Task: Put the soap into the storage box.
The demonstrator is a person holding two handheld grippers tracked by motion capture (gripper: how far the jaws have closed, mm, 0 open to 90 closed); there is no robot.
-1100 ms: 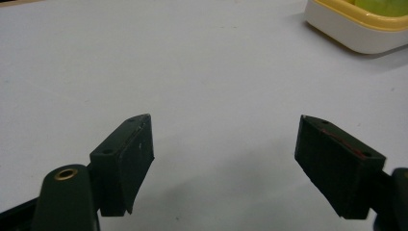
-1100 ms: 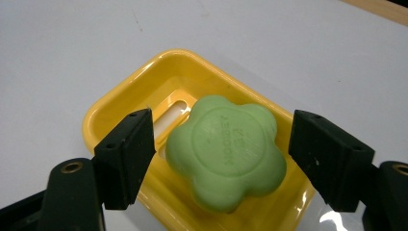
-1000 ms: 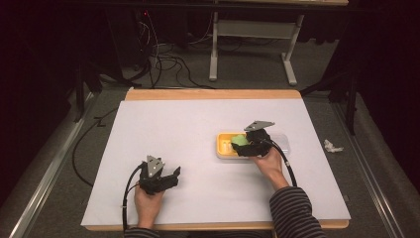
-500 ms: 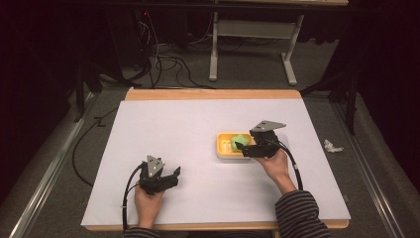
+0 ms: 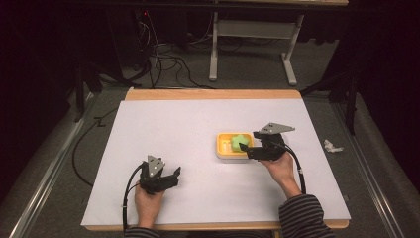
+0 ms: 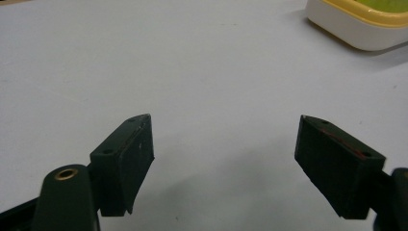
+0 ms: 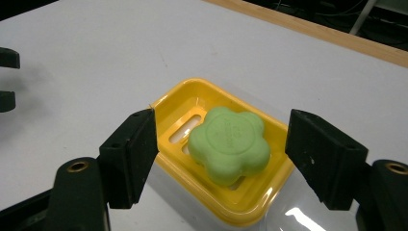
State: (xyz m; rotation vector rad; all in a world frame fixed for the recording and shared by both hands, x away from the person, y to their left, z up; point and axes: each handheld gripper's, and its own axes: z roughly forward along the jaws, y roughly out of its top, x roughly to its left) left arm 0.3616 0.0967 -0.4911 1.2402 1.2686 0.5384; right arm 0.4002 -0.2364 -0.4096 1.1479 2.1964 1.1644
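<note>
Backing off toward the worktop's right edge, the right tongs (image 7: 221,159) have just been closing, yet stand apart, pads off the green flower soap (image 7: 229,143) in its yellow dish (image 7: 166,103). Light, firm, slippery: pinch across its sides. Left tongs (image 6: 223,168) idle, apart.

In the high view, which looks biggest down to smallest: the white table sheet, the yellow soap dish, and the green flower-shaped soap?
1. White table sheet, by far the largest.
2. Yellow soap dish.
3. Green flower-shaped soap, lying in the dish; the right hand-held gripper partly covers both.
</note>
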